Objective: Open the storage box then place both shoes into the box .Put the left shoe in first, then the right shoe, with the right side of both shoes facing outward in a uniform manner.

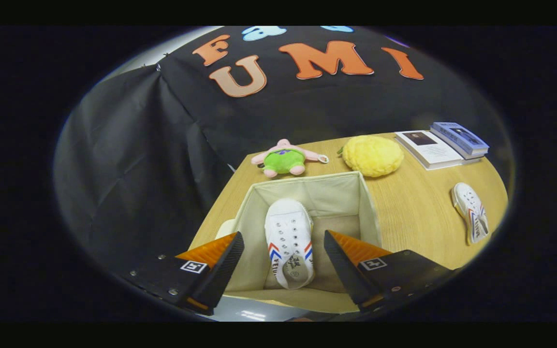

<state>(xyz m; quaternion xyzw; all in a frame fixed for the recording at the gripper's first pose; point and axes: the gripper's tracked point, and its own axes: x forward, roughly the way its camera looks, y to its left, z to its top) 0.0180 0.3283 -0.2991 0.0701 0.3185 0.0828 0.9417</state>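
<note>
- Hovering over the open storage box (368, 203), our gripper (283, 258) has fingers spread apart, empty.
- We risk nudging the boxed shoe (288, 241) while fetching the second shoe (472, 212), or placing it facing wrongly.

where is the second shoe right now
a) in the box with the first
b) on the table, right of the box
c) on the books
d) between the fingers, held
b: one shoe lies in the open box, while the other shoe lies on the table to its right; the gripper is open above the box.
</note>
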